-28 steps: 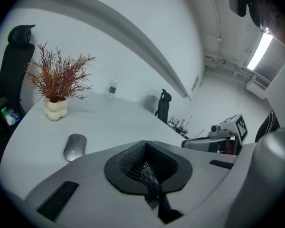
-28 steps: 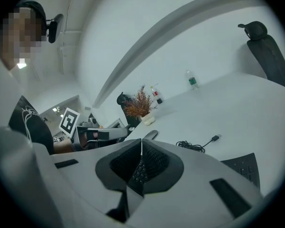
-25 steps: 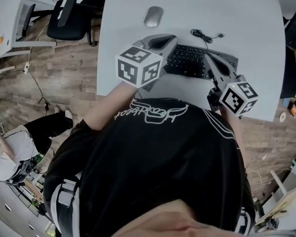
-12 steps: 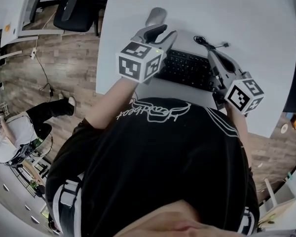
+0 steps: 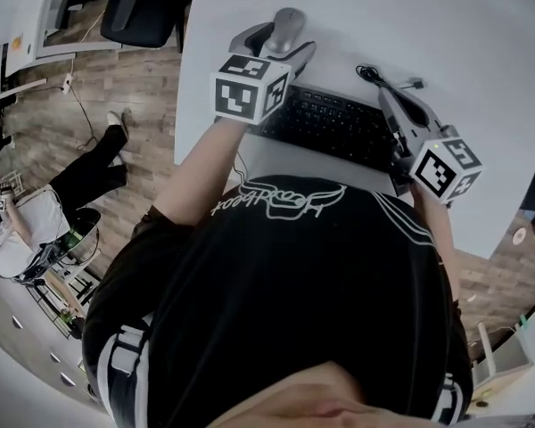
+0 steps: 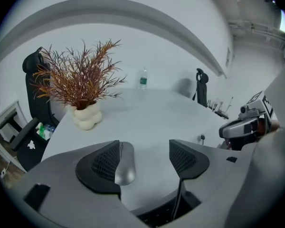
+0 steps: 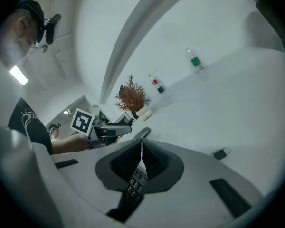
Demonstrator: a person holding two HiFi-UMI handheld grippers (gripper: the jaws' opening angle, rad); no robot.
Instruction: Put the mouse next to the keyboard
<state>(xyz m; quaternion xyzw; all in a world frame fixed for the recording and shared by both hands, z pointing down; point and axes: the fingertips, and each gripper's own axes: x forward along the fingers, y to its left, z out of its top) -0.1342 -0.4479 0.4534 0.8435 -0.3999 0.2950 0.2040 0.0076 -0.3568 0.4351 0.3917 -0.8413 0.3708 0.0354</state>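
Observation:
The grey mouse [image 5: 288, 20] lies on the white table [image 5: 455, 25], up and left of the black keyboard [image 5: 334, 125]. My left gripper [image 5: 278, 43] straddles it and its jaws are opening. In the left gripper view the mouse [image 6: 125, 164] lies between the jaws of my left gripper [image 6: 145, 156], close beside the left pad [image 6: 102, 163] and well apart from the right one. My right gripper [image 5: 401, 105] hovers over the keyboard's right end, and in its own view my right gripper [image 7: 141, 152] is shut on nothing, above the keys [image 7: 133, 188].
The keyboard's black cable [image 5: 383, 77] trails on the table beyond it, ending in a plug [image 7: 221, 153]. A dried plant in a white vase [image 6: 87, 117] and a bottle [image 6: 143, 79] stand farther back. Office chairs [image 5: 147, 12] stand by the table's left edge.
My left gripper has moved forward from the keyboard's left end to the mouse and its jaws have gone from shut to open round it. The right gripper has barely moved.

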